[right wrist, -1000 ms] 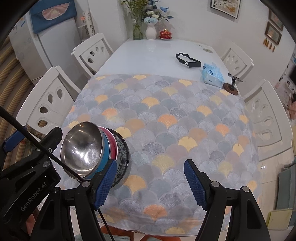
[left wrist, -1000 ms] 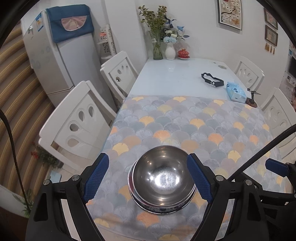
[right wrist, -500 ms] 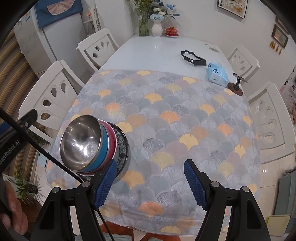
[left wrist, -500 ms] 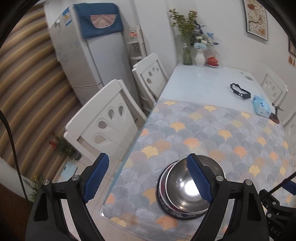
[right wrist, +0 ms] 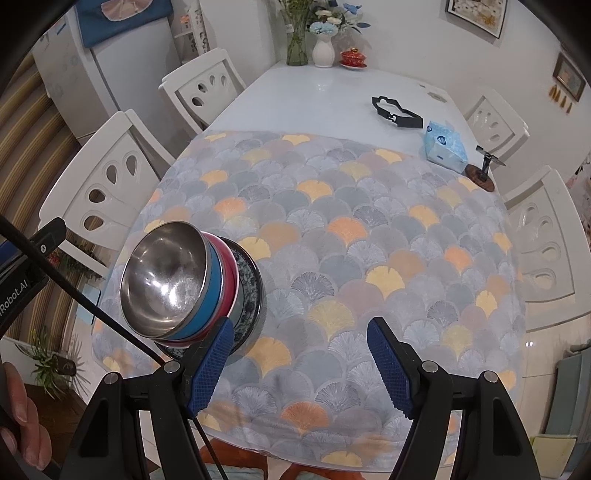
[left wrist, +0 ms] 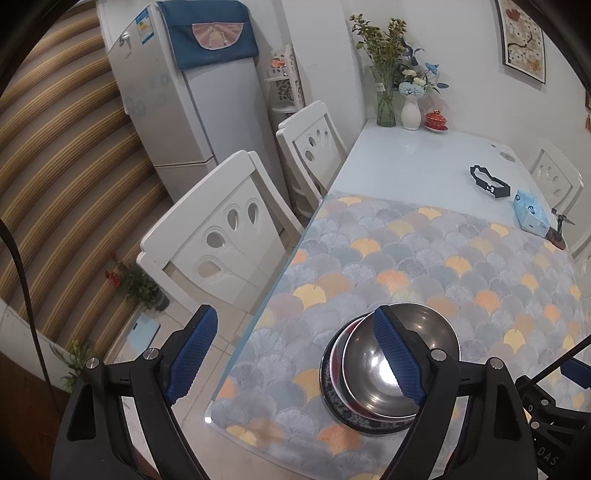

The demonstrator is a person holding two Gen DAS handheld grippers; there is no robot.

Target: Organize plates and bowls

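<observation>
Fingers (right wrist: 207,369) apart — nothing held, either gripper (right wrist: 299,365)

White walls (left wrist: 325,44); white chairs (left wrist: 221,236) flank the long table (left wrist: 417,166); a fridge (left wrist: 192,110) stands by striped wallpaper (left wrist: 55,166); tiled floor (left wrist: 207,354).

**Readable lettering in the two wrist views**

Two pieces of lettering can be made out, both white and both cut off. In the right wrist view, the black plastic body of the left gripper (right wrist: 22,273) at the left edge carries "Robot.AI" — its beginning is lost beyond the frame. In the left wrist view, the black plastic body of the right gripper (left wrist: 550,439) in the lower right corner shows "DAS". The blue label on the tall pale grey refrigerator (left wrist: 142,27) and the print on the light blue soft tissue pack (right wrist: 443,146) are too small to read.
</observation>
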